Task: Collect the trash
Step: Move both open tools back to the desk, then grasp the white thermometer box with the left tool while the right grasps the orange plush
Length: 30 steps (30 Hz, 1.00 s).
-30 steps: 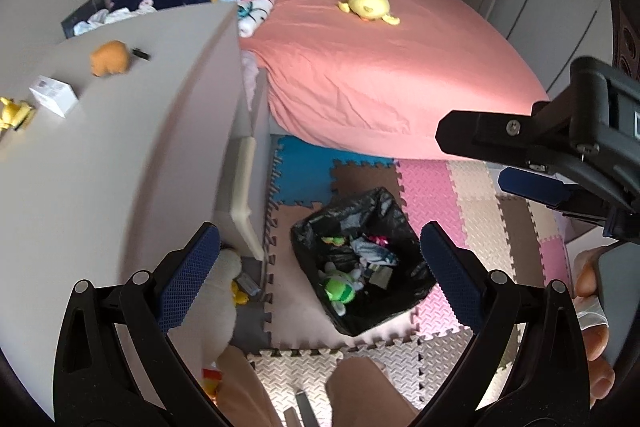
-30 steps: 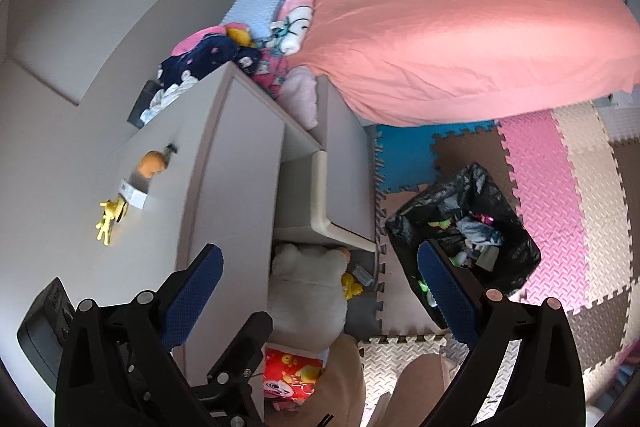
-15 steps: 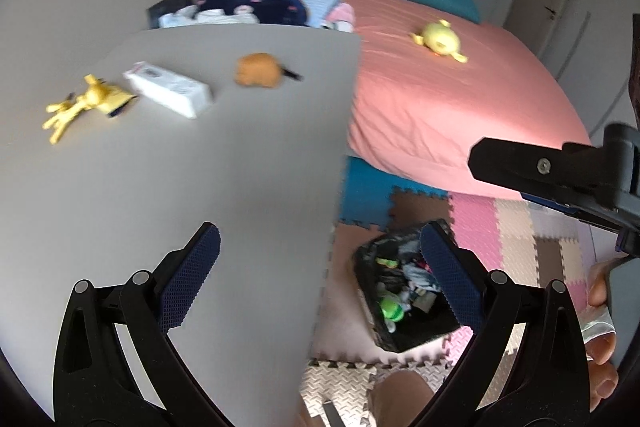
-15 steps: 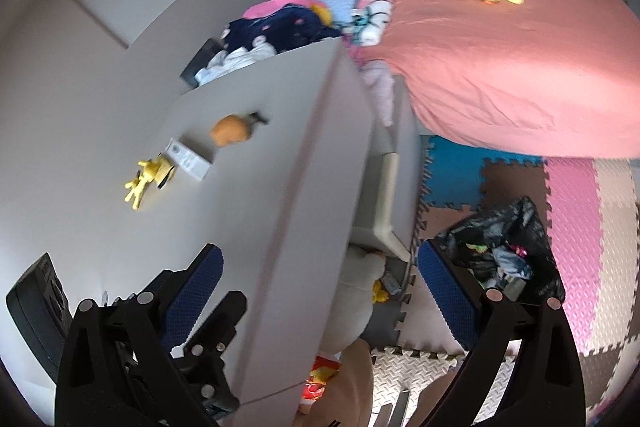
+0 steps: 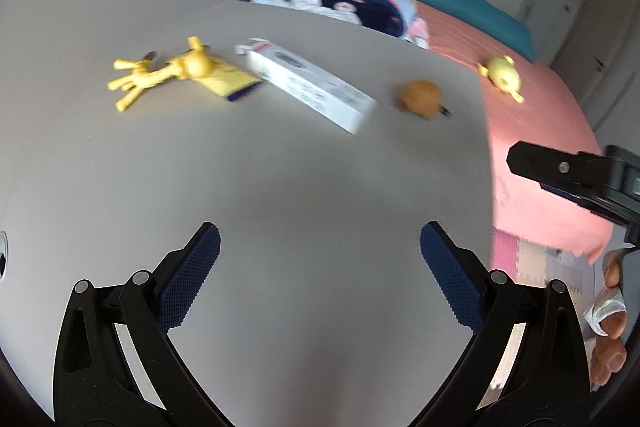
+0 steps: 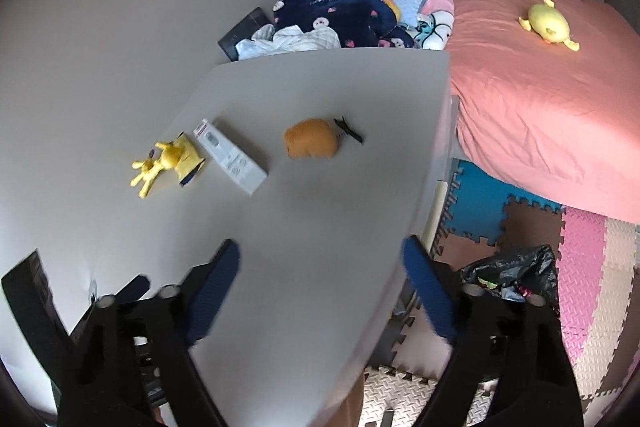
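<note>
On the grey dresser top [image 5: 280, 167] lie a long white carton [image 5: 308, 85], a yellow packet [image 5: 230, 81] under a yellow toy giraffe [image 5: 160, 73], and an orange lump [image 5: 420, 99]. My left gripper [image 5: 320, 239] hovers over the bare near part of the top, open and empty. My right gripper [image 6: 320, 251] hangs above the dresser's right edge; its jaws are closing, blurred, with nothing between them. The white carton [image 6: 230, 157] and orange lump [image 6: 312, 143] lie well beyond it. A black trash bag [image 6: 516, 275] with rubbish stands on the floor just right of it.
A pink bed [image 6: 540, 99] with a yellow plush [image 6: 548, 23] fills the right side. Folded clothes [image 6: 344, 15] are piled behind the dresser. Coloured foam mats [image 6: 588, 267] cover the floor. A finger of the right gripper [image 5: 560, 167] and a person's hand [image 5: 608, 307] show at the left view's edge.
Both views have swung left and up, from the floor and trash bag to the dresser top. The bag has left the left wrist view. The right gripper's jaws stand narrower.
</note>
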Tool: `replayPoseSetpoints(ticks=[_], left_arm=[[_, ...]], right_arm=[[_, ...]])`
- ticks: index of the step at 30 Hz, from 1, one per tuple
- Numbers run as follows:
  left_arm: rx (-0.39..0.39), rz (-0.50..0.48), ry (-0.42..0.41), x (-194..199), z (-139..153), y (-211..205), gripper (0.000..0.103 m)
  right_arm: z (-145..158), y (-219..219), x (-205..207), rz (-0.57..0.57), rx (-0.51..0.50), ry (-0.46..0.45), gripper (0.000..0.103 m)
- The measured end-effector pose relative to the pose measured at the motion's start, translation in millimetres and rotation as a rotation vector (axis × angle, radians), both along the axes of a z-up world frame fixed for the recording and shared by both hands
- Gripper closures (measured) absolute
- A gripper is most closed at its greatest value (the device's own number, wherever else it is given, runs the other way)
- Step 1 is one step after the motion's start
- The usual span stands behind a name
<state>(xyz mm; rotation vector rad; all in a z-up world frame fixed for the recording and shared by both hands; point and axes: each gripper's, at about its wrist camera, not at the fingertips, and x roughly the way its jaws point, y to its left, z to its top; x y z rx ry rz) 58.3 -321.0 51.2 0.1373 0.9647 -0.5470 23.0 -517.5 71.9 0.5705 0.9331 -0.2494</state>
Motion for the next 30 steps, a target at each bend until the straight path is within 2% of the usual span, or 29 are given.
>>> replayPoseSetpoints(ticks=[5,7,13,14,16,17,18,23,28,30], left_arm=[[-0.006,0.047,0.007,32.6,3.8,-0.2,0.006],[0.007,0.059,0.002,43.6,4.9,-3.9,0.012],[-0.025,0.118,0.08,88.5,0.2,-15.6,0.018],[-0.026,0.133,0.097,96.6,-1.7,-18.9,0.018],[-0.042,0.15,0.125,107.1,-4.1,-23.8,0.018],[-0.05,0.161,0.141,111.3,-5.0,-27.5,0.018],[-0.052,0.175,0.151,114.2,-6.0,-31.0,0.018],[-0.074,0.244,0.219,124.0,-14.9,-49.9,0.018],[-0.077,0.311,0.268,138.8,-26.5,-66.4,0.018],[-0.053,0.325,0.243,142.1,-27.4,-72.8,0.018]], right_arm=[[-9.1,-4.6,49.6,-0.016,0.0,0.026,0.033],[-12.5,-4.9,68.2,-0.012,-0.013,0.034,0.034],[-28.8,-4.6,109.2,0.013,-0.051,0.081,0.042],[-32.0,-5.4,112.8,0.018,-0.052,0.091,0.05],[-39.7,-7.7,118.4,0.032,-0.035,0.109,0.072],[-44.3,-9.5,119.7,0.032,-0.015,0.116,0.092],[-47.7,-11.7,120.0,0.024,0.004,0.12,0.101],[-52.5,-22.4,110.4,-0.036,0.032,0.09,0.102],[-47.8,-30.4,103.9,-0.019,0.075,0.085,0.101],[-45.6,-32.7,104.2,-0.017,0.074,0.083,0.101]])
